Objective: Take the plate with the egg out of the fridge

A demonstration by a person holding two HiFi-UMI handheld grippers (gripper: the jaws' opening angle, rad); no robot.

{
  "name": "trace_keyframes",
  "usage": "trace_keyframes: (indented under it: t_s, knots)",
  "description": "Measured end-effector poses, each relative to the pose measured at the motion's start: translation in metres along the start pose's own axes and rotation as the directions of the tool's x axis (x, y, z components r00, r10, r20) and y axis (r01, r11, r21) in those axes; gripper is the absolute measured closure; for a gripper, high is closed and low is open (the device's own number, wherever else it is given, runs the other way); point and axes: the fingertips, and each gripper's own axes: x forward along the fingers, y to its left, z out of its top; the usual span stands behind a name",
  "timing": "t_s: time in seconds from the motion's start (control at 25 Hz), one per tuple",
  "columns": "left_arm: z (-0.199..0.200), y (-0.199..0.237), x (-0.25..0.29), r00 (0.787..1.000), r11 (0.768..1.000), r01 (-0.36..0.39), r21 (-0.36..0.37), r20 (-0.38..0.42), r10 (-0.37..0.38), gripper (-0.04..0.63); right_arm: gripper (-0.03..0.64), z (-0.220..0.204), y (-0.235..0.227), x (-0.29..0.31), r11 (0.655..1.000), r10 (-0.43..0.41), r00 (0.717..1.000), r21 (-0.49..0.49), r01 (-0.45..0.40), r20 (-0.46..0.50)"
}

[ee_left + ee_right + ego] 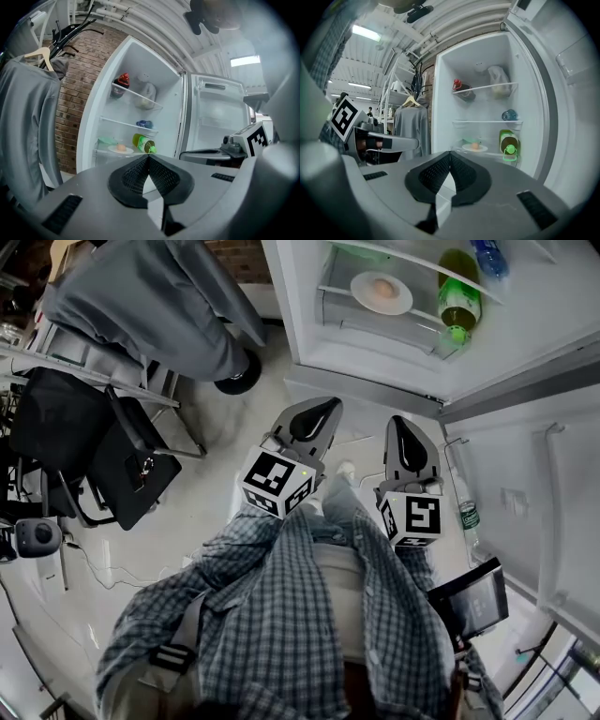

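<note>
Left gripper (319, 411), held low in front of the person, has its jaws pressed together with nothing between them. The right gripper (403, 427), just beside it on the right, is likewise closed and empty. Both point toward the open fridge (298, 315) and stand well apart from it. At far left, a grey garment (159, 296) hangs on a hanger in front of a brick wall (70, 103). Inside the fridge, on a low shelf, the plate (361, 289) lies flat and bears the egg (382, 287) at its centre. Just right of the plate, a green bottle (458, 292) lies on its side with its cap toward the near side. A blue bottle (489, 257) rests on the shelf above. At right, the fridge door (506, 456) stands swung open.
</note>
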Motion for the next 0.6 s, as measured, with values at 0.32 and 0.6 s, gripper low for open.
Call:
trace_keyframes:
  t_s: [0.32,0.6]
  knots:
    - [0.016,0.005,0.047,1.0,1.0,-0.026,-0.008,0.014,0.026,0.589,0.611,0.015,-0.036,0.027,0.999,0.042,0.999,-0.013,-0.042,0.012]
    - [0.024,0.006,0.075,0.998,0.998,-0.053,-0.016,0.013,0.053,0.589,0.611,0.016,-0.049,0.045,0.992,0.123,0.992,-0.034,-0.123,-0.011]
